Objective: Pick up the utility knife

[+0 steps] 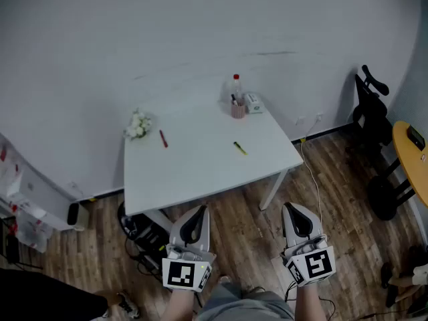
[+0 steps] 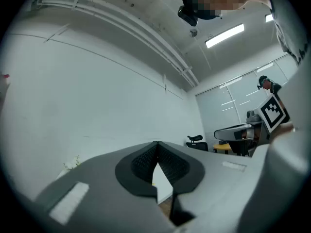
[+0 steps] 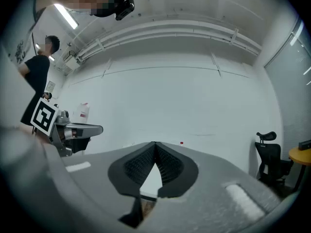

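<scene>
The utility knife [image 1: 240, 148], small and yellow with a dark end, lies on the white table [image 1: 200, 169], right of its middle. Both grippers are held low over the wooden floor, in front of the table's near edge and well short of the knife. In the head view the left gripper [image 1: 198, 210] is at lower centre and the right gripper [image 1: 289, 208] is to its right. In the left gripper view the left gripper [image 2: 156, 146] has its jaw tips touching with nothing between them. The right gripper [image 3: 154, 144] is shut the same way and points level at the wall.
On the table are a white flower bunch [image 1: 138, 124], a red pen [image 1: 162, 138], a pink cup [image 1: 238, 110], a bottle [image 1: 236, 85] and a small box [image 1: 253, 103]. Cables [image 1: 144, 236] lie under the table. A black chair [image 1: 371, 105] and a round yellow table [image 1: 409, 154] stand at the right.
</scene>
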Tool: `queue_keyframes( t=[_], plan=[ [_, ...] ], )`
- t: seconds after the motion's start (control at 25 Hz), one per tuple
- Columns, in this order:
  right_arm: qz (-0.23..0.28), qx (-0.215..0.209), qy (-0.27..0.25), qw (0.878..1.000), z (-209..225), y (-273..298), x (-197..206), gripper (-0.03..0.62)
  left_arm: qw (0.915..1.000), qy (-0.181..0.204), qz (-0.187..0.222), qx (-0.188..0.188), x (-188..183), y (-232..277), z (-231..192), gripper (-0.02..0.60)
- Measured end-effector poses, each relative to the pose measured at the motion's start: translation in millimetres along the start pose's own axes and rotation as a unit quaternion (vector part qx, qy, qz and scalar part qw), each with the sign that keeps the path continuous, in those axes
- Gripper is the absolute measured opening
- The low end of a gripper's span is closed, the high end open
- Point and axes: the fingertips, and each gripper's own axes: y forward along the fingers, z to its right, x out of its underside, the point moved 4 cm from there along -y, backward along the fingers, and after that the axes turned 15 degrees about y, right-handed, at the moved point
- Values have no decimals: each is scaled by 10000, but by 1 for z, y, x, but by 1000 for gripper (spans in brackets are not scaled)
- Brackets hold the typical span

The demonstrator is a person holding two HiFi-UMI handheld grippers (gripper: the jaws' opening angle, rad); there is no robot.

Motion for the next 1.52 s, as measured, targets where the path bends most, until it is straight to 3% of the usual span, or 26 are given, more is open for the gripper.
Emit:
queue_keyframes(
  t=[1.04, 1.52],
  plan=[
    [63, 392, 219, 9990, 5, 33, 15, 3, 9992, -101, 67, 368, 28, 40, -28, 20],
    [72, 145, 245, 9996, 47, 97, 11, 2, 9997, -45, 50, 245, 38, 103, -41, 20]
  ],
)
